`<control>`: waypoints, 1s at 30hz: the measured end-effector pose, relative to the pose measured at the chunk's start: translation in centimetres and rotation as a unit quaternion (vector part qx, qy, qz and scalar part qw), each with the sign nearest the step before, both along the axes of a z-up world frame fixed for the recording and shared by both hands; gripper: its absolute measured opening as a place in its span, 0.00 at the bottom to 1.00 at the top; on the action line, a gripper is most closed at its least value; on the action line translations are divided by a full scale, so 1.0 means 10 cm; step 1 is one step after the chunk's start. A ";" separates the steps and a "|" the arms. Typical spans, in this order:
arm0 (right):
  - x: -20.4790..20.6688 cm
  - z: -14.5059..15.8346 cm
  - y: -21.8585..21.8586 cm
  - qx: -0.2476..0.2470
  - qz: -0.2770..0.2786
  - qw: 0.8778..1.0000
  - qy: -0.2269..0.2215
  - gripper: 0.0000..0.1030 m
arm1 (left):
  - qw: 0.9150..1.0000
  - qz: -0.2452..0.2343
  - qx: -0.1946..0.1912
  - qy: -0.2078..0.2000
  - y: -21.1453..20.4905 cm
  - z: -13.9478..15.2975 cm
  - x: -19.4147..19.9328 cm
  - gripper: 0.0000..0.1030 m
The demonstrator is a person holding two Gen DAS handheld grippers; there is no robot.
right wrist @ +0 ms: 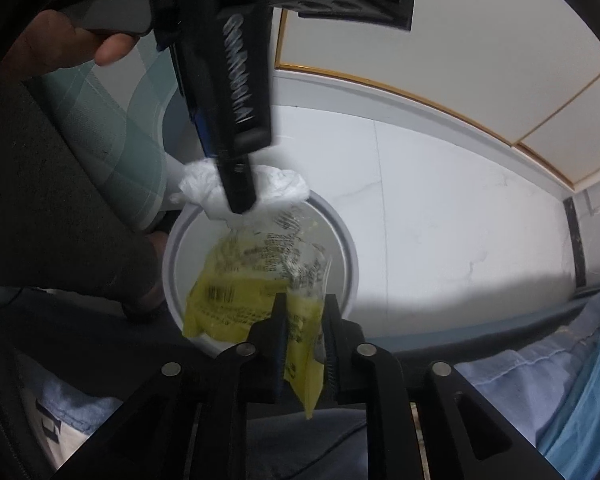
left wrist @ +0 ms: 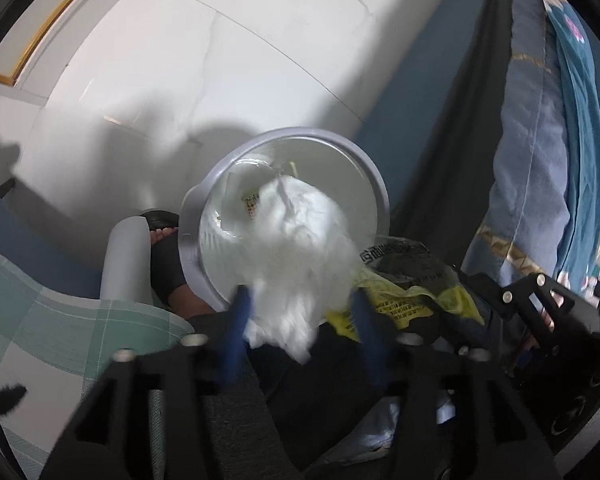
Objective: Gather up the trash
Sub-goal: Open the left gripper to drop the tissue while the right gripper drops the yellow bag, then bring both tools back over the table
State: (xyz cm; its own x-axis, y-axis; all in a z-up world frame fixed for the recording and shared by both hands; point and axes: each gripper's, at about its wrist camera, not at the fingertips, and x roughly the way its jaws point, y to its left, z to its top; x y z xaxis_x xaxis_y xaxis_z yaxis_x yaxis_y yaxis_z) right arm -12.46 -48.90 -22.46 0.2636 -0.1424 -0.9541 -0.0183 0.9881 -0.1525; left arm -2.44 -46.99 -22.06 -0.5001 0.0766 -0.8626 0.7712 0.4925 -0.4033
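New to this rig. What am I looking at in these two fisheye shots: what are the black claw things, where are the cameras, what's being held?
No robot here: a person holds a two-finger gripper in each hand, and each gripper carries a fisheye camera that looks along its fingers.

The left wrist view shows the left gripper from behind, its blue-padded jaws apart, with a crumpled white tissue between them above a round grey trash bin on a white tiled floor. The blur hides whether the pads touch the tissue.

The right wrist view shows the right gripper with its jaws close around a yellow and clear plastic wrapper hanging over the same bin; that it is pinched is likely, not certain. The other gripper reaches in from above with the tissue, and the person's hand on its handle shows at upper left.

Bedding lies at the edges of both views.
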 end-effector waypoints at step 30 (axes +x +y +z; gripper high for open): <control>-0.20 0.70 -0.32 0.052 -0.081 0.990 -0.099 0.55 | 0.969 0.119 -0.161 -0.146 0.23 1.32 0.57 0.64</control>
State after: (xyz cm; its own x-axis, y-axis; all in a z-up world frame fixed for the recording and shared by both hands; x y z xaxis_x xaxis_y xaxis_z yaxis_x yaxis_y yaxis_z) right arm -14.47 -52.08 -15.51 0.4280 -0.1018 -0.8980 0.1621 0.9862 -0.0345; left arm 3.28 -44.69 -8.86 -0.2008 -0.3069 -0.9303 0.7559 0.5555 -0.3464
